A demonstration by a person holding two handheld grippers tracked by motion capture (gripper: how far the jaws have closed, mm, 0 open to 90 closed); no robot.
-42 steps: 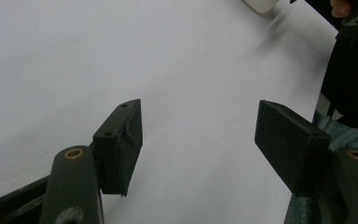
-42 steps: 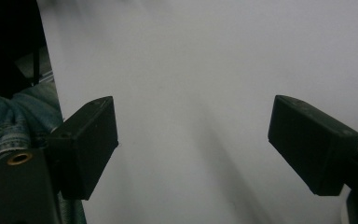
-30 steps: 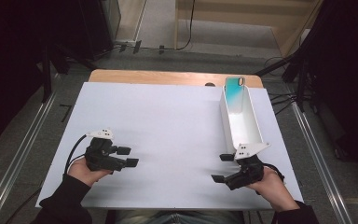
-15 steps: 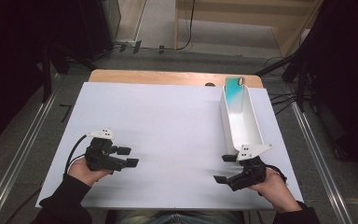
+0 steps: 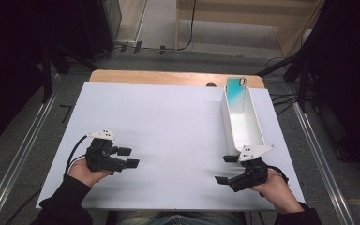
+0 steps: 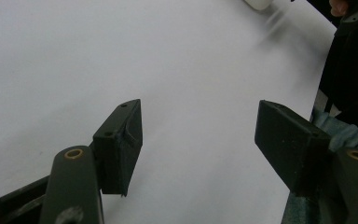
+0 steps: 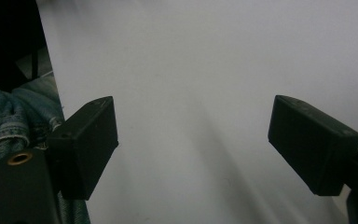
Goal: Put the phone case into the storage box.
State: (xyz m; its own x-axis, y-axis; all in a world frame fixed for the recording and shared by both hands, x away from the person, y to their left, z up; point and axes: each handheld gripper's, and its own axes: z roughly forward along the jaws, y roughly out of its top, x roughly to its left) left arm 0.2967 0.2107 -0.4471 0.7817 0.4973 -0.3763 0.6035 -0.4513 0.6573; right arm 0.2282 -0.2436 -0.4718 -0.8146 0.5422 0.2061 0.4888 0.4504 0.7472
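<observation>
A long white tray (image 5: 257, 125) lies along the right side of the white table top (image 5: 168, 122). At its far end a phone with a teal back (image 5: 236, 88) leans against the end wall. My left gripper (image 5: 128, 157) rests at the front left in a person's hand, pointing right, its jaws apart over bare table (image 6: 198, 135). My right gripper (image 5: 225, 169) sits at the front right, just before the near end of the tray, pointing left. Its jaws stand wide with nothing between them (image 7: 193, 140).
The table's wooden far edge (image 5: 168, 77) shows beyond the white sheet. Metal rails (image 5: 26, 150) run along both sides of the table. Dark stands and cables (image 5: 286, 101) crowd the floor behind. A denim-clad leg (image 7: 14, 116) shows at the table's front edge.
</observation>
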